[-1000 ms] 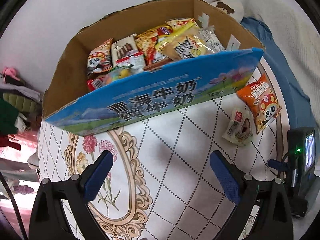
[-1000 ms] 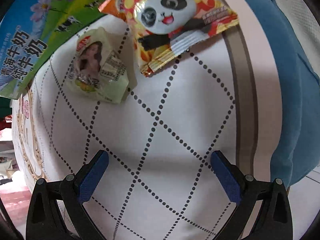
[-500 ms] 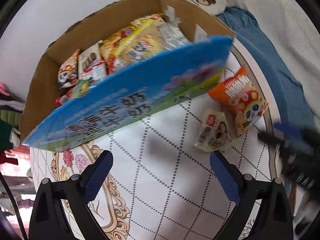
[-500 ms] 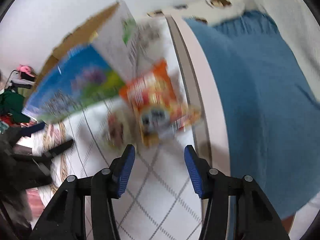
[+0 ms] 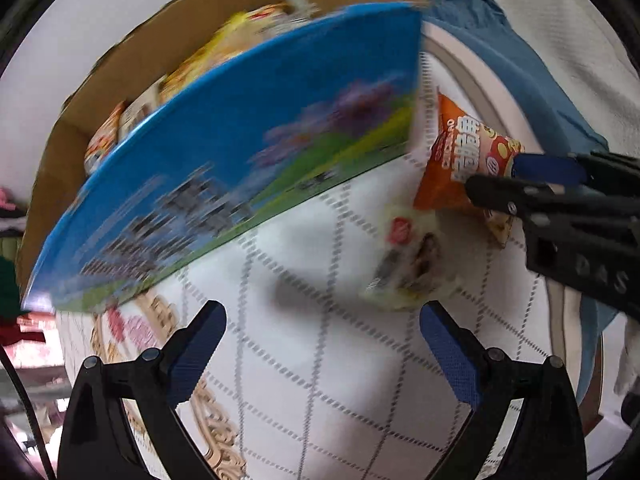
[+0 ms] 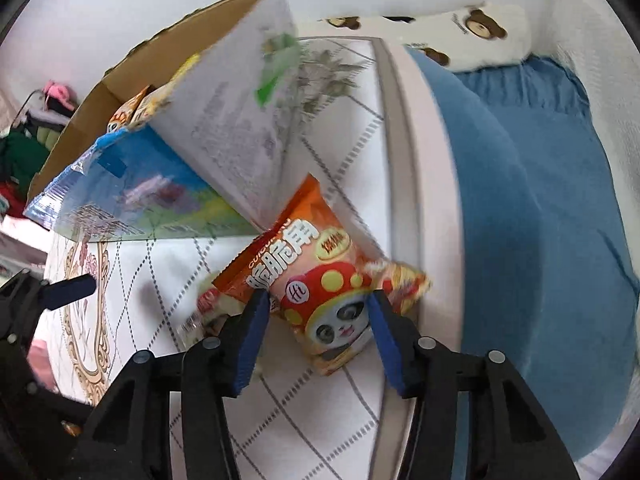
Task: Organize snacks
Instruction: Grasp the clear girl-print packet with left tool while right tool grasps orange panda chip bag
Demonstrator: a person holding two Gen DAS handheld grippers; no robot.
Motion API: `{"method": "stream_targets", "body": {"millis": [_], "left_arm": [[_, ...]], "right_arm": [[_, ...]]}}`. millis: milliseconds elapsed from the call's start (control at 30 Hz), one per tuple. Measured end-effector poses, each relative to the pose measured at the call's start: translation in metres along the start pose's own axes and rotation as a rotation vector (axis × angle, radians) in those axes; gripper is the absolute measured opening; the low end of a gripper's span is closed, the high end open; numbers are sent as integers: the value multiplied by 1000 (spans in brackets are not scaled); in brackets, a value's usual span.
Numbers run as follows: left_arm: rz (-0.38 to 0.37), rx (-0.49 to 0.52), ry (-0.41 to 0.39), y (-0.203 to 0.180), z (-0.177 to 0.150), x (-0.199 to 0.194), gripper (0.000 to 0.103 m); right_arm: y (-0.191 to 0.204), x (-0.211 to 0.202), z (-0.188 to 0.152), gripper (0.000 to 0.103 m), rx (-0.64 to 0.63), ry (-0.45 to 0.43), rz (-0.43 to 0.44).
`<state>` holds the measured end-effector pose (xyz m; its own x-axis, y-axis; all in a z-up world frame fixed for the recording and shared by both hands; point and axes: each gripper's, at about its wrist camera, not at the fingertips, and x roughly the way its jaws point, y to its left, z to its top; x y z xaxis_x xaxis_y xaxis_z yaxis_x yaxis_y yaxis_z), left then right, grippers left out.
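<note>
My right gripper (image 6: 316, 312) straddles the orange panda snack bag (image 6: 320, 280) on the table (image 6: 304, 412), pads apart, beside the cardboard box (image 5: 224, 168). My left gripper (image 5: 320, 344) hovers spread wide near the pale packet (image 5: 408, 264).

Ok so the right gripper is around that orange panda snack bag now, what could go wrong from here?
The right gripper straddles the orange panda bag near its lower end, so a pinch there may let the bag swing or slip.

The small pale packet lies right beside one finger and could get dragged along.

The milk box stands close; lifting could snag its flap.
</note>
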<state>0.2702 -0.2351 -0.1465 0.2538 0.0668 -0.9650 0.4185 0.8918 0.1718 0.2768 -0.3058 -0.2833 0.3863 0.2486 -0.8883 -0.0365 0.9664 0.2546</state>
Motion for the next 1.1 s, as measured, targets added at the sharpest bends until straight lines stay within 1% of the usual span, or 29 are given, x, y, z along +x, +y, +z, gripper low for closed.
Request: {"method": "stream_targets", "body": {"millis": [33,167,200,233,267,300,333,467,567,600,700,833,933,1000,1033,1100], "left_arm": [[2,22,2,-8,5,3,99],[-28,92,23,-38,20,20,99],[-39,103,28,-43,23,25,94],[-51,104,37,-47,24,29,83],[-72,101,45,-49,26,33,76],[-96,92,57,-50,27,36,61],[-114,77,68,-49,28,39,54],[-145,30,56,-35,25,35,46],[-163,-28,59,-17,15,28,45],[-173,-53,63,-9,10,27,45],[-193,-142,77,17,-11,23,45],[-221,-260,112,42,-33,26,45],[-230,-328,135,50,-45,34,45],[-257,-377,149,52,-51,41,46],[-273,-401,154,51,-54,44,46],[-294,-429,152,49,-56,47,46]], "right_arm": [[-7,-4,-3,54,17,3,7],[-26,-4,-14,54,90,22,46],[-29,-4,-15,54,102,26,56],[-31,-3,-15,54,109,29,62],[-33,-3,-16,54,115,33,69],[-34,-3,-17,54,116,36,73],[-34,-3,-17,54,111,42,75],[-33,-5,-15,54,102,49,81],[-29,-15,-11,55,83,39,110],[-26,-19,-7,56,66,31,113],[-9,-30,1,64,-45,16,93],[22,-27,14,64,-249,30,19],[51,-2,18,65,-468,115,-68],[65,15,18,65,-573,160,-147],[68,28,17,65,-606,207,-180],[71,41,19,64,-601,261,-184]]}}
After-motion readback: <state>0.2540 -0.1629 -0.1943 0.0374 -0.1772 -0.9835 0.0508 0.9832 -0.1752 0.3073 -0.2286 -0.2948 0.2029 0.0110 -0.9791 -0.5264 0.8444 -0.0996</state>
